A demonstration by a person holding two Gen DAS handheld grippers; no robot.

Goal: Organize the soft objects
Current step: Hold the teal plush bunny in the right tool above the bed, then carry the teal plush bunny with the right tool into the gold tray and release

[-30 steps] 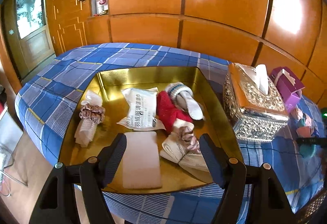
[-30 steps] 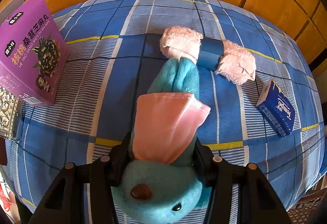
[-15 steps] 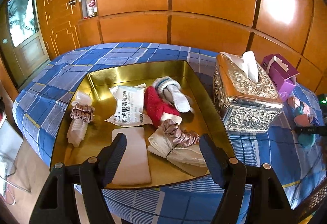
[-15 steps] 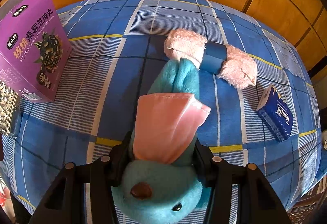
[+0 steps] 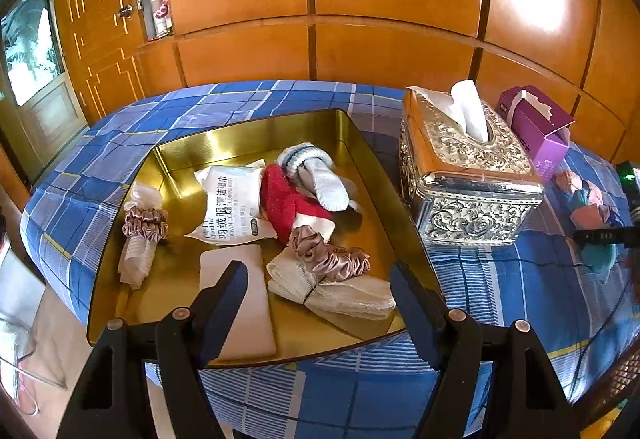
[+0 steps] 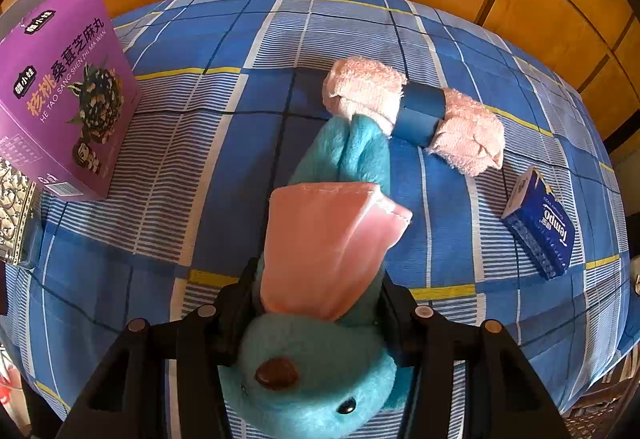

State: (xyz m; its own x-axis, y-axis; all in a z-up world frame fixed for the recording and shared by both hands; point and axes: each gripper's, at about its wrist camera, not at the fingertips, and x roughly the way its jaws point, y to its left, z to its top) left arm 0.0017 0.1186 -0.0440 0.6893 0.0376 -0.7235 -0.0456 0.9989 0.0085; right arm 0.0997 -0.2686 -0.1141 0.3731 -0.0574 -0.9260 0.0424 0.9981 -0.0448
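Rm: orange wood-panel wall behind; work surface is a blue plaid cloth (image 6: 224, 167) over a table.

L view: gold tray (image 5: 132, 195) sits at near-left of cloth; already holds soft items: white roll w/ pink scrunchie (image 5: 142, 235), wipes pack (image 5: 232, 207), red sock (image 5: 288, 207), white sock (image 5: 320, 179), flat pink cloth (image 5: 248, 299), folded cream cloth w/ 2nd scrunchie (image 5: 332, 271). Ornate metal tissue box (image 5: 468, 183) just right of tray; purple carton (image 5: 540, 127) beyond it, far right.

Left gripper (image 5: 316, 299): fingers spread wide, nothing between them; hovers above near edge of tray.

Right gripper (image 6: 316, 303): fingers pinching a teal plush toy (image 6: 320, 367) at its middle; pink fabric part lies on top, teal end points away; cannot tell if plush is lifted or resting on cloth.

Still loose on cloth, R view: pink towel roll w/ blue band (image 6: 416, 111), just beyond plush tip, looks touching or nearly; blue tissue pack (image 6: 540, 223) right, well apart from plush.

Assessment: task looks well past half; approx six items in tray; plush in hand, not yet in tray; towel roll left to collect; tissue pack possibly too. Tray space near centre is crowded; far-left corner looks freest.
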